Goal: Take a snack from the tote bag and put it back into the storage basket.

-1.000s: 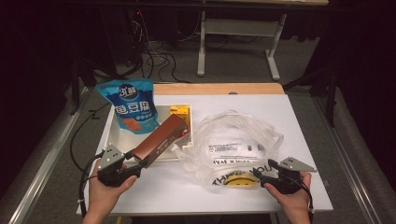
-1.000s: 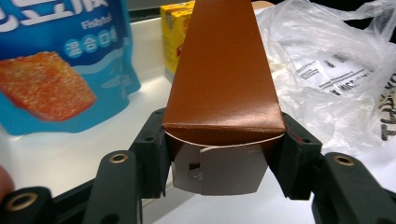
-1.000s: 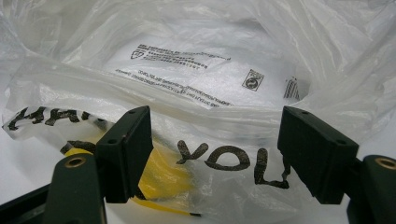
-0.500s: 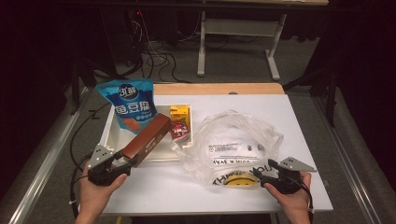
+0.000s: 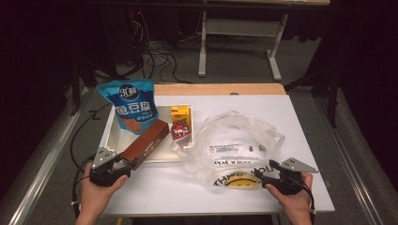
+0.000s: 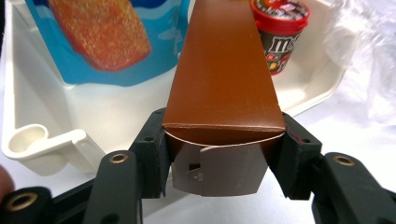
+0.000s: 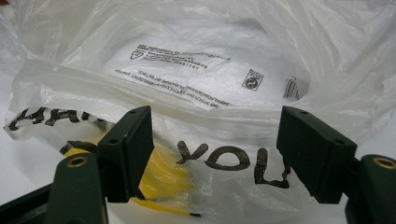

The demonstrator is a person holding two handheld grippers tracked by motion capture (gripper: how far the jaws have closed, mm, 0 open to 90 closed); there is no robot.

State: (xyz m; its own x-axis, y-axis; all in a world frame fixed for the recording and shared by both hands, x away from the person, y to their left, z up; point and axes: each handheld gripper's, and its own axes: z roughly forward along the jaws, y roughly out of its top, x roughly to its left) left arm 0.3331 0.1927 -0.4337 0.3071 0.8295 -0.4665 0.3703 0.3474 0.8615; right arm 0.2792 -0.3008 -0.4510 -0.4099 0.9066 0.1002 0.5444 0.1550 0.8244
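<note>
Left gripper (image 5: 123,165): jaws clamped on the near end of the brown box (image 6: 224,74), one pad on each side wall, the grey end flap between the pads. Compared with the frame a second ago, this gripper sits farther left and lower, and the box has come with it; the box's far end now lies over the tray (image 5: 109,136) rim instead of reaching toward the yellow carton (image 5: 180,114).

Beyond the left fingertips: blue snack pouch (image 6: 112,37) to the left of the box, red-lidded candy cup (image 6: 280,28) to the right, both in the tray.

Right gripper (image 5: 265,172): jaws stand wide, unchanged from the earlier frames, position unchanged. Between and just beyond its pads lies the printed edge of the clear plastic bag (image 7: 205,84); pads are not pressed on it. The bag lies as before.

Table (image 5: 164,192): white, bare in front of both hands.
</note>
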